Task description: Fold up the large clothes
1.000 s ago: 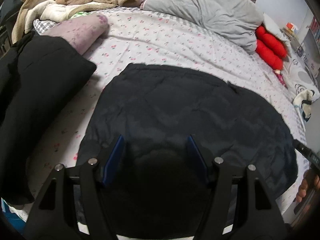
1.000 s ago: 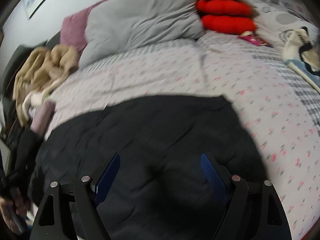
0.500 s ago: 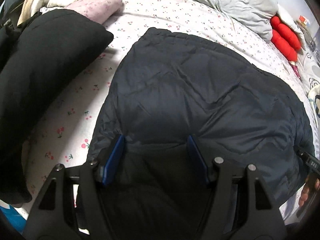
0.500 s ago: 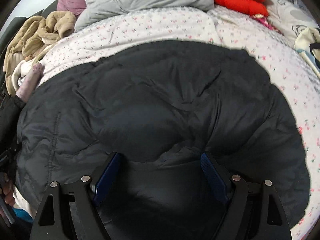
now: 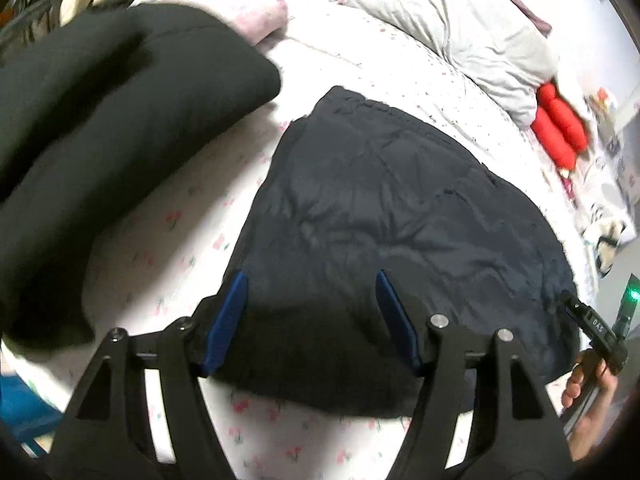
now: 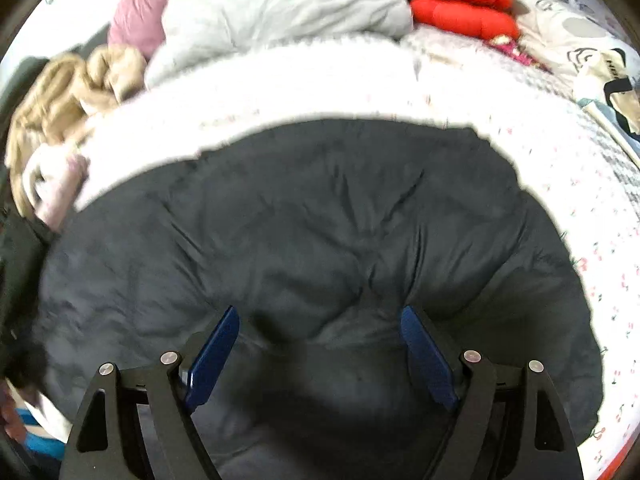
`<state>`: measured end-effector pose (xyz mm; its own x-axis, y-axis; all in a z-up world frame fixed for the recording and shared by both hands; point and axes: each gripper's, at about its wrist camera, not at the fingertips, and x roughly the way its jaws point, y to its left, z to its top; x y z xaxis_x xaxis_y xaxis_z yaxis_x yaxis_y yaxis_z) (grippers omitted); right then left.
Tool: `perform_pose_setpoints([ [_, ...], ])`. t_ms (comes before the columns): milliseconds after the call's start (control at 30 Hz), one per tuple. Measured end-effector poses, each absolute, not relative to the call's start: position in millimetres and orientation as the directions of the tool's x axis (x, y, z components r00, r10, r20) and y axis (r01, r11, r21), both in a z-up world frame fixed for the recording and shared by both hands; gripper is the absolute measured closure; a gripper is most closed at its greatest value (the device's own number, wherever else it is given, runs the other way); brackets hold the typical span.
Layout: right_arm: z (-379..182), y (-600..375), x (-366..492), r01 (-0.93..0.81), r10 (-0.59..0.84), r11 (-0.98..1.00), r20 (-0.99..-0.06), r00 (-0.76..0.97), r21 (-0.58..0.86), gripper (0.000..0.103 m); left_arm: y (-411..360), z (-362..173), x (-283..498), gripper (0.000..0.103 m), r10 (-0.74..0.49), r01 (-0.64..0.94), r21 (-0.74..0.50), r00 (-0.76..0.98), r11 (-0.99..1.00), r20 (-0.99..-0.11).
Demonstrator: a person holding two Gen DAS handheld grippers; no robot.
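The bed (image 5: 400,68), in a flowered sheet, carries a dark quilted jacket (image 5: 400,216), a black coat (image 5: 100,120) and a grey duvet (image 5: 472,28).

Dark jacket (image 6: 320,232) on floral bedsheet (image 6: 400,92)

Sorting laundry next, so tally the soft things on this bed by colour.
Dark navy: 1, padded jacket
Black: 1, black garment
Grey: 1, grey duvet
Red: 1, red plush
Beige: 1, beige fleece
Total: 5

Motion blur, blown-out bedsheet (image 6: 360,80), fisheye-warped dark edges.
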<state>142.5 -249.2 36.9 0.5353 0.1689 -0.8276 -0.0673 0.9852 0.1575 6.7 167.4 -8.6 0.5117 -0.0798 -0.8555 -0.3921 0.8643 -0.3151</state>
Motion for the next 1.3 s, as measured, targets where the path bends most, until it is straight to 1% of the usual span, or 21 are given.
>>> perform_pose_setpoints([
  [67,48,-249,135,-0.078,0.199,0.979,-0.811,0.55,0.188,0.019,174,-13,-6,0.035,-0.094,-0.42,-0.332,0.494,0.844,-0.864],
  [133,51,-246,129,-0.088,0.226,0.973,-0.813,0.537,0.212,0.019,178,-18,-19,0.035,-0.084,-0.445,-0.321,0.474,0.836,-0.877],
  [267,45,-235,118,-0.117,0.254,0.967,-0.833,0.492,0.226,0.019,189,-28,-40,0.035,-0.104,-0.472,-0.351,0.472,0.808,-0.875],
  [367,35,-223,109,-0.14,0.281,0.96,-0.855,0.437,0.245,0.019,188,-37,-43,0.035,-0.149,-0.468,-0.386,0.467,0.795,-0.872],
  [433,27,-216,104,-0.148,0.28,0.96,-0.869,0.409,0.239,0.024,185,-42,-41,0.035,-0.184,-0.465,-0.415,0.464,0.782,-0.867],
  [500,22,-210,103,-0.16,0.253,0.966,-0.877,0.408,0.204,0.045,184,-46,-39,0.035,-0.22,-0.466,-0.442,0.457,0.766,-0.862],
  [567,16,-208,105,-0.163,0.229,0.971,-0.883,0.409,0.176,0.053,184,-49,-37,0.035,-0.249,-0.471,-0.475,0.464,0.744,-0.85],
  [867,-2,-206,114,-0.16,0.206,0.975,-0.896,0.393,0.154,0.054,180,-67,-30,0.034,-0.344,-0.476,-0.567,0.478,0.673,-0.809],
  [1100,-6,-205,118,-0.151,0.18,0.98,-0.903,0.391,0.13,0.054,168,-67,-18,0.033,-0.298,-0.448,-0.538,0.501,0.714,-0.812],
  [1200,-6,-204,118,-0.147,0.188,0.979,-0.901,0.391,0.14,0.054,164,-68,-14,0.033,-0.279,-0.442,-0.522,0.505,0.73,-0.817],
  [1300,-6,-206,118,-0.146,0.198,0.978,-0.899,0.391,0.151,0.054,164,-72,-10,0.029,-0.279,-0.443,-0.527,0.511,0.725,-0.813],
])
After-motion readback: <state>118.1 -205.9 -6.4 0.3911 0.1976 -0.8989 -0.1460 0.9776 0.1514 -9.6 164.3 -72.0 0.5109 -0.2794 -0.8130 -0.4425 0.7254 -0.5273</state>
